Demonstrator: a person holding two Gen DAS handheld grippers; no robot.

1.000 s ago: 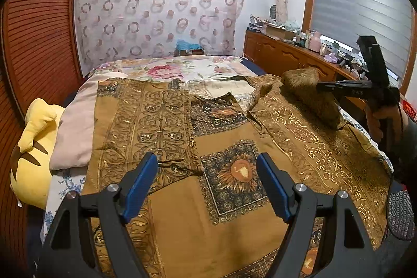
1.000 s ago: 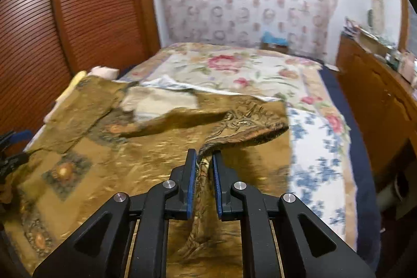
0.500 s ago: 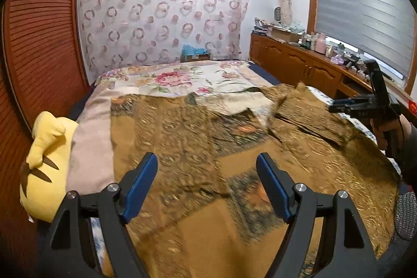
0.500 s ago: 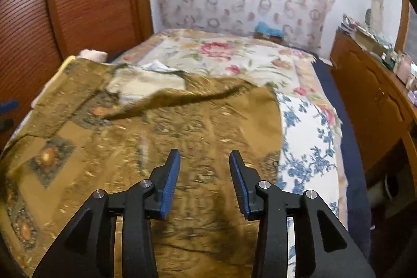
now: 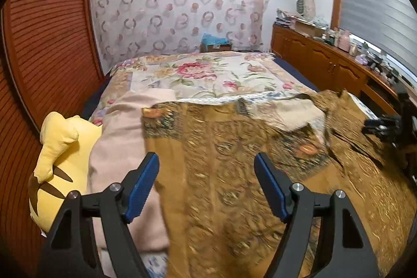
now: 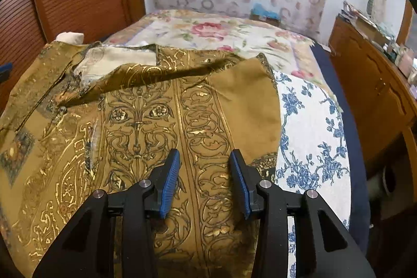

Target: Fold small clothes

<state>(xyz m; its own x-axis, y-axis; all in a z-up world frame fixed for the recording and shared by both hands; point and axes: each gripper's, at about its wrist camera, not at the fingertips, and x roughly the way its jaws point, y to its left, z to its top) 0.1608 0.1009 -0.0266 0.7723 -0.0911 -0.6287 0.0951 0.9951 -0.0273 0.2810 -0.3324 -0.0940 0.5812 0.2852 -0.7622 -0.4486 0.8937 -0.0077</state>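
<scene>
A golden-brown garment with ornate gold print (image 5: pixel 221 160) lies spread on the bed, its cream lining (image 6: pixel 117 59) showing near the collar. One flap (image 6: pixel 156 72) is folded across the top. My left gripper (image 5: pixel 206 158) hovers open over the garment's left edge, where it meets a pink blanket (image 5: pixel 120 134), with nothing between its fingers. My right gripper (image 6: pixel 205 153) hangs just above the garment's (image 6: pixel 146 121) right part. Its jaws are opening and no cloth is between them. In the left wrist view the right gripper (image 5: pixel 385 125) shows at the far right.
A yellow plush toy (image 5: pixel 62 147) lies at the bed's left edge against the wooden slatted door (image 5: pixel 39 43). A floral bedspread (image 5: pixel 208 74) covers the far half. A blue-flowered sheet (image 6: pixel 307 134) lies right of the garment, and a cluttered wooden cabinet (image 6: pixel 370 74) runs along the right.
My right gripper let go of the raised fold of cloth and opened; the flap now lies flat. My left gripper moved left, from the garment's middle to its left edge.
</scene>
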